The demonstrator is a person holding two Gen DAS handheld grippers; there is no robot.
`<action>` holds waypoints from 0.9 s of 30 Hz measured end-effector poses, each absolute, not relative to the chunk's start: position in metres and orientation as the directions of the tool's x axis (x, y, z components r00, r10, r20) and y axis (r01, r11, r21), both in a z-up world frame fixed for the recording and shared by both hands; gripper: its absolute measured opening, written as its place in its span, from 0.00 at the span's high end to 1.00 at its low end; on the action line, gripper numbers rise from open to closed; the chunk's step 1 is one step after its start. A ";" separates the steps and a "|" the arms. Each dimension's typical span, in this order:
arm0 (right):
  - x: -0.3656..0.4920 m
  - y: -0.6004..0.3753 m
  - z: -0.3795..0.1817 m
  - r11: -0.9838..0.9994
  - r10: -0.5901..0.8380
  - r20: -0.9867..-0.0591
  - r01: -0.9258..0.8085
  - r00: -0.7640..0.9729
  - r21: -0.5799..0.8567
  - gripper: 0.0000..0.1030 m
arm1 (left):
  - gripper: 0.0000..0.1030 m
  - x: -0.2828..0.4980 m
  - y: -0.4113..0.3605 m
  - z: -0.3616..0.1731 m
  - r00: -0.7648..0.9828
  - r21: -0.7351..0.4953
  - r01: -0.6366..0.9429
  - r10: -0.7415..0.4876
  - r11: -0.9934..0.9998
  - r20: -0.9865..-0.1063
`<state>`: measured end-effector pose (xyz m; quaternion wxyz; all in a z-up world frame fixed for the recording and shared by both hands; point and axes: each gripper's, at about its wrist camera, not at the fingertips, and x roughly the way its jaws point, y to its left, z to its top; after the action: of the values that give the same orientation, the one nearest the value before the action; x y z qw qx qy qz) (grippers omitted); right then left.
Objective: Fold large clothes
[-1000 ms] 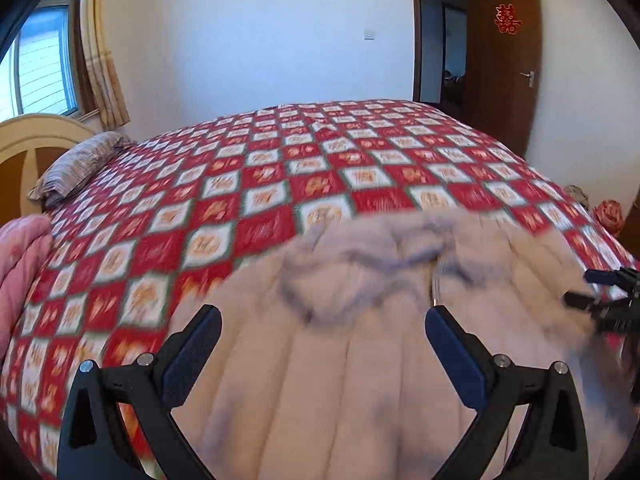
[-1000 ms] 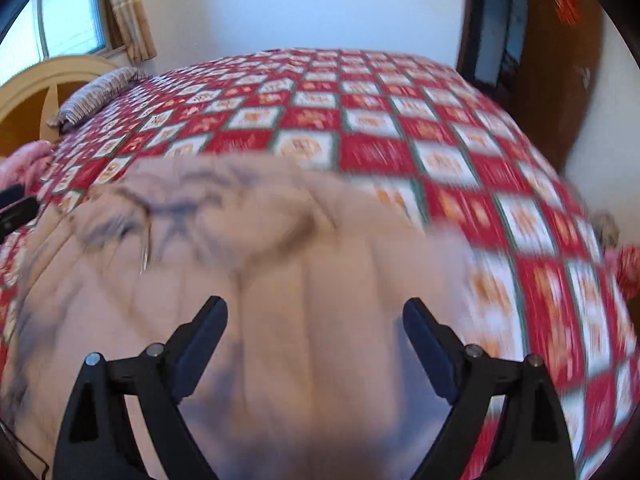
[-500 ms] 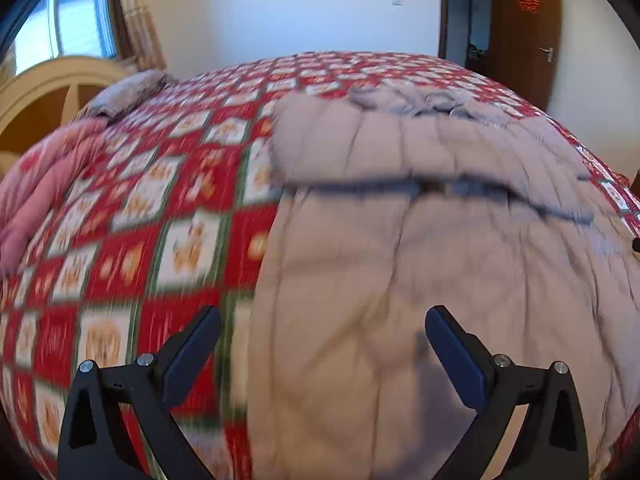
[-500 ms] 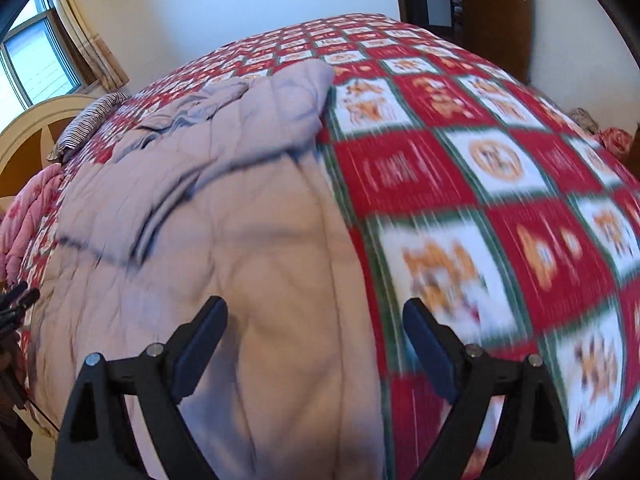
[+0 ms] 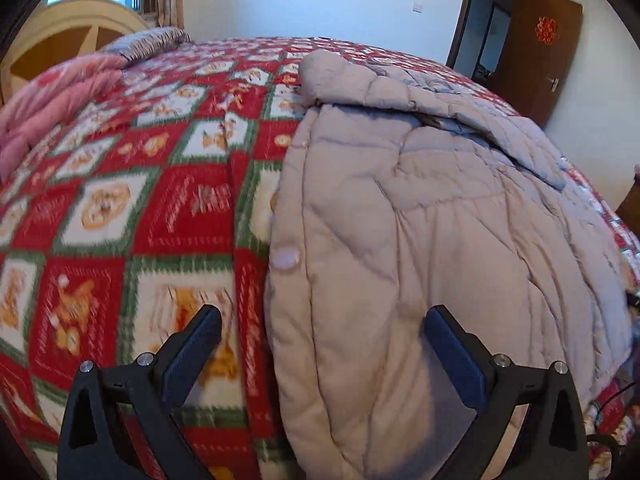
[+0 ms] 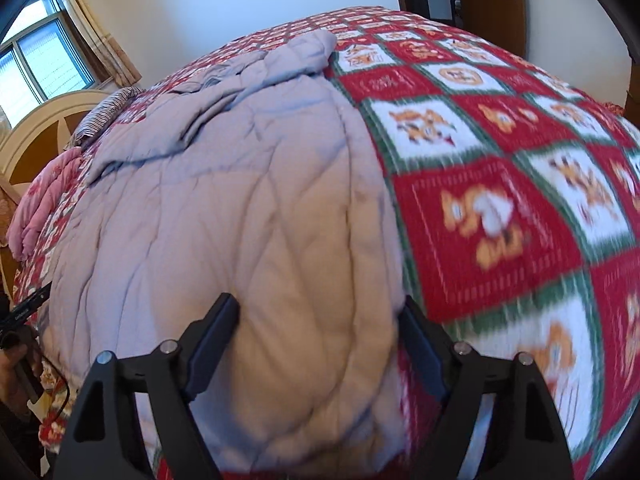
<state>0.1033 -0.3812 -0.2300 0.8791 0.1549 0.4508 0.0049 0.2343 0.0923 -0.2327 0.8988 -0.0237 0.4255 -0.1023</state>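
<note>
A large grey-beige quilted coat (image 5: pixel 420 208) lies spread on the bed, its collar end far from me and one sleeve folded across the top. My left gripper (image 5: pixel 322 316) hangs open over the coat's near left edge, one finger above the bedspread and the other above the fabric. My right gripper (image 6: pixel 318 306) is over the coat (image 6: pixel 248 208) at its near right corner. Its jaws are closing, with a bulge of the hem between the fingers. The left gripper (image 6: pixel 28 308) also shows at the left edge of the right wrist view, held by a hand.
The bed carries a red, white and green patterned bedspread (image 5: pixel 120 200). A folded pink quilt (image 5: pixel 48 108) and a striped pillow (image 5: pixel 152 42) lie by the wooden headboard (image 5: pixel 68 36). A brown door (image 5: pixel 536 52) stands open at the far right.
Both grippers have drawn back from the collar end to the coat's near hem and spread toward its left and right edges. The right jaws stand narrower.
</note>
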 end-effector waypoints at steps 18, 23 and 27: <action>0.056 -0.362 -0.211 0.936 0.214 -0.687 0.056 0.694 0.348 0.88 | 0.92 0.198 0.105 -0.199 0.676 -0.132 0.237 -0.261 0.962 -0.689; 0.048 -0.361 -0.189 0.934 0.223 -0.644 0.030 0.732 0.357 0.88 | 0.97 0.177 0.101 -0.168 0.706 -0.144 0.313 -0.331 0.939 -0.626; 0.041 -0.355 -0.172 0.936 0.229 -0.614 0.001 0.755 0.352 0.89 | 0.98 0.169 0.098 -0.152 0.715 -0.153 0.351 -0.370 0.924 -0.594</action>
<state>0.0412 -0.3555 -0.1722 0.9217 0.1678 0.3441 0.0619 0.1694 0.0979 -0.1516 0.9258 -0.0144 0.3237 -0.1948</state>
